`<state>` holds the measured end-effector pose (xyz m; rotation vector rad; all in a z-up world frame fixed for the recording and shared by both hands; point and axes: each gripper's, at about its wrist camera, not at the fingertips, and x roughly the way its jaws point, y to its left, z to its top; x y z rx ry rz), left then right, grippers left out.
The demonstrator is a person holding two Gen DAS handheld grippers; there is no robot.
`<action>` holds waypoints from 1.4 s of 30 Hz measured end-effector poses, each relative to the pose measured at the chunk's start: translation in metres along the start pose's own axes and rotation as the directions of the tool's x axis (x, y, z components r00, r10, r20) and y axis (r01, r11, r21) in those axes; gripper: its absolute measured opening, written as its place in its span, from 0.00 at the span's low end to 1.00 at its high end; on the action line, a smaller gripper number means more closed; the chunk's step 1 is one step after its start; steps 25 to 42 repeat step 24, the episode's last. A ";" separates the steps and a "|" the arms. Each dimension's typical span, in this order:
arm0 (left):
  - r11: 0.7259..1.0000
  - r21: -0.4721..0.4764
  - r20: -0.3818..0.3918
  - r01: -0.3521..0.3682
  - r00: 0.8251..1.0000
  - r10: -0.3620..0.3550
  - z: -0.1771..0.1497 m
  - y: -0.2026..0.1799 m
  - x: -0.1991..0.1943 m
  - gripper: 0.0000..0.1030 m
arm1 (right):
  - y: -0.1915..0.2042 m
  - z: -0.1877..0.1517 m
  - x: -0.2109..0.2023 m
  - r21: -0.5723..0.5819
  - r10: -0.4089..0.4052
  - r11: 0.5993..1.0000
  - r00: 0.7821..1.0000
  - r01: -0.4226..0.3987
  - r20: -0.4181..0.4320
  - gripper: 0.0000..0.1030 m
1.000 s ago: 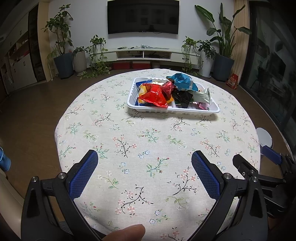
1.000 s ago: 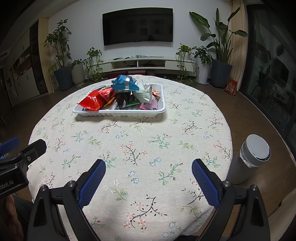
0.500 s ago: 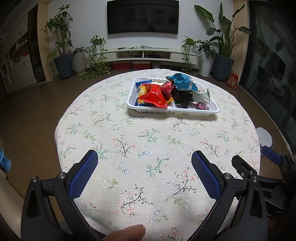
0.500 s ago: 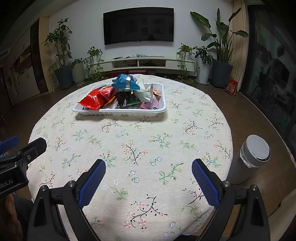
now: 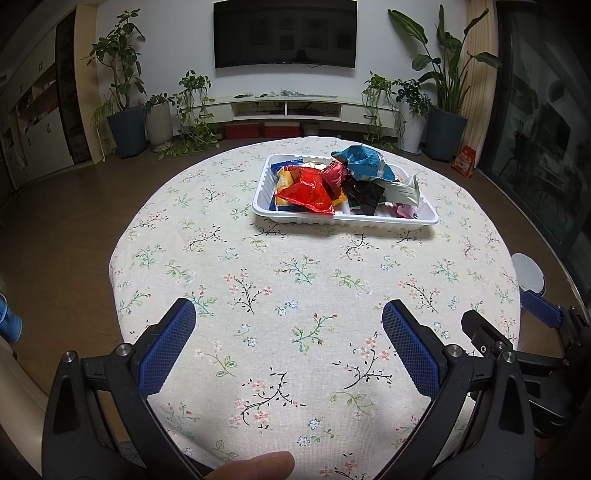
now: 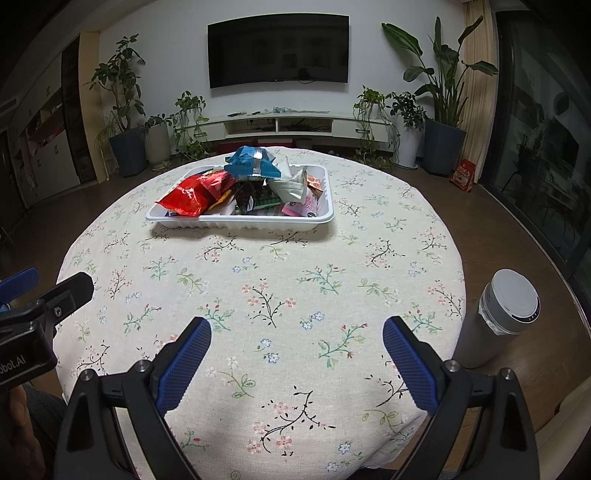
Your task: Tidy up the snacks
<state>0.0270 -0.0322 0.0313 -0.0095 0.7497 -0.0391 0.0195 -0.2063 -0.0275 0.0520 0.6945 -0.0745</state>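
Note:
A white tray [image 5: 332, 220] heaped with snack packets stands at the far side of a round table with a floral cloth [image 5: 295, 295]. A red packet [image 5: 308, 192] lies at the tray's left and a blue packet [image 5: 365, 162] on top. The tray [image 6: 240, 221] with the red packet [image 6: 192, 194] and blue packet [image 6: 251, 164] also shows in the right wrist view. My left gripper [image 5: 288, 343] is open and empty above the near table edge. My right gripper [image 6: 295, 354] is open and empty beside it, to its right.
A white cylindrical bin [image 6: 498, 317] stands on the floor right of the table. Potted plants [image 5: 125, 110], a TV [image 5: 284, 33] and a low white cabinet [image 5: 288, 107] line the far wall. Glass doors are at the right.
Both grippers have stayed open and nearly still; the views shifted only slightly.

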 end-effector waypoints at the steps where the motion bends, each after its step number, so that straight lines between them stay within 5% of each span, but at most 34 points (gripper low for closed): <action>1: 1.000 0.000 -0.001 0.001 1.000 -0.001 0.000 0.000 0.000 1.00 | 0.000 0.000 0.000 0.000 0.000 1.000 1.000 0.000 0.000 0.94; 42: 1.000 0.009 0.008 -0.007 1.000 0.007 0.002 -0.001 0.000 1.00 | 0.001 -0.001 0.000 -0.002 -0.001 1.000 1.000 0.001 -0.003 0.94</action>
